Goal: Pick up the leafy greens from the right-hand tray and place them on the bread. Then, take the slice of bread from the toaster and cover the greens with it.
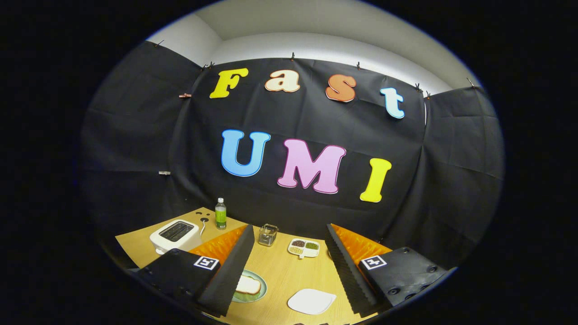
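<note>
A pale slice of bread (248, 285) lay on a round green plate (259, 293) on the wooden bench (280, 271), between the spread-apart, empty fingers of the hand-held gripper (289, 275). A flat white tray (311, 301) sat to its right. Far left stood a white toaster (175, 234), beside a clear plastic bottle (220, 214).

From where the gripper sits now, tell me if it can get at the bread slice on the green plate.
Probably yes. The gripper is open, fingers wide apart over the table. The bread slice lies on the green plate beside the left finger, which covers the plate's edge. Nothing stands between; a small shift left should centre it.
</note>
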Demonstrator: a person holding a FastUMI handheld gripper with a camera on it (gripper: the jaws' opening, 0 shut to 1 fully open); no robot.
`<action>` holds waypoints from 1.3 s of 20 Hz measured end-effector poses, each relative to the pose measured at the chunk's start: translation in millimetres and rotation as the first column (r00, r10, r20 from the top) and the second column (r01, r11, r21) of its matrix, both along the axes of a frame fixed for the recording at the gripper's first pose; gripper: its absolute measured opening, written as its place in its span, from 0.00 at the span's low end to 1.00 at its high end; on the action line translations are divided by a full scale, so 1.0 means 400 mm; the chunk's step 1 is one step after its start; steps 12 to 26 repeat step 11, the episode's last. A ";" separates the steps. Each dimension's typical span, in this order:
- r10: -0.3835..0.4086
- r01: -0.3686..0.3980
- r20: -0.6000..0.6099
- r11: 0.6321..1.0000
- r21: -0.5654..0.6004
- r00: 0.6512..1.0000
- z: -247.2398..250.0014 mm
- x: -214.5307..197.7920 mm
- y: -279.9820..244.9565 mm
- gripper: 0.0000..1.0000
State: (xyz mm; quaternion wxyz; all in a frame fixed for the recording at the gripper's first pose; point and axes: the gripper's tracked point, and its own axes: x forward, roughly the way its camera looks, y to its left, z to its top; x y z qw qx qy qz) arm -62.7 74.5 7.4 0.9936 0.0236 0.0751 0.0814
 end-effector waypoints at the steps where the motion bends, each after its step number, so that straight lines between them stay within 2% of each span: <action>1: -0.002 0.002 -0.005 1.000 0.003 1.000 -0.002 -0.002 -0.005 0.98; 26: 0.002 -0.002 -0.019 1.000 0.013 1.000 -0.010 0.013 -0.016 0.98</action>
